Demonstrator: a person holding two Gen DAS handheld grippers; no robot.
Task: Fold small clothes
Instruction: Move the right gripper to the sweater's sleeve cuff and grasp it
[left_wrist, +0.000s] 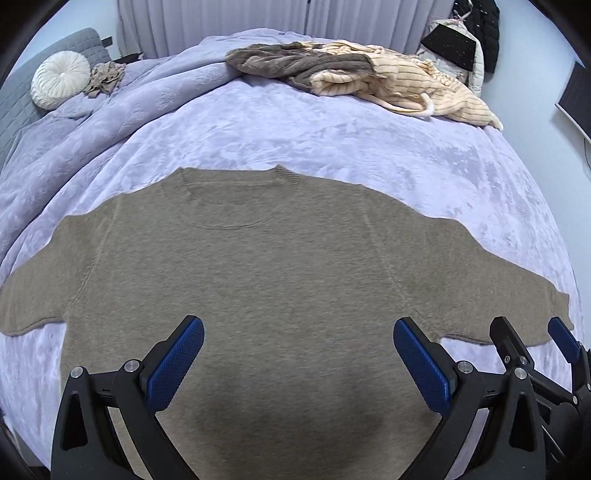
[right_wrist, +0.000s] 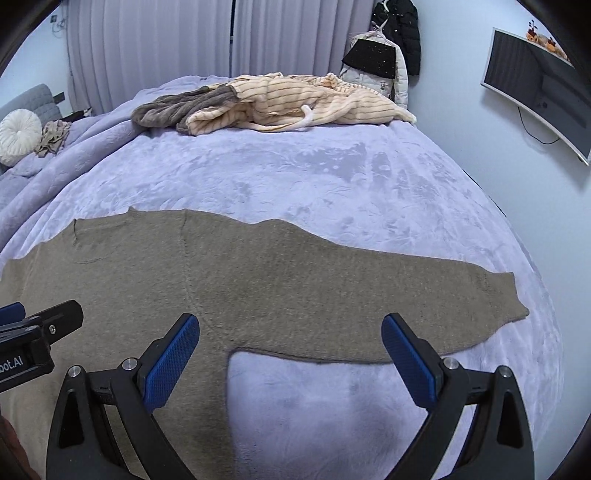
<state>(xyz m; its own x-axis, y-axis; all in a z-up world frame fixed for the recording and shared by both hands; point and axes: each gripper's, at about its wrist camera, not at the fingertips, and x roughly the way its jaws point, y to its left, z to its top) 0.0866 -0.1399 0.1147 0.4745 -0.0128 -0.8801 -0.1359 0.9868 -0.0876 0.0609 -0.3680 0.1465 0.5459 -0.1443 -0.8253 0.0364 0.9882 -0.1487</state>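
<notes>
Sweater (left_wrist: 258, 280) lies flat; left gripper (left_wrist: 298, 354) and right gripper (right_wrist: 290, 350) gape wide, empty.

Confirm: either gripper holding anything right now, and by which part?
Nothing held. Left gripper and right gripper both stand open above the flat taupe knit sweater on the lavender plush blanket.

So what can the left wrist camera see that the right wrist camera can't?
Only the left wrist view shows the flat brown knit sweater's other long sleeve and its whole ribbed neckline.

Only the right wrist view shows the whole curved black wall screen and the orange ornaments on top.

Both show the lilac plush bed cover, the cream striped garment, the round white cushion, and the open left gripper and right gripper.
</notes>
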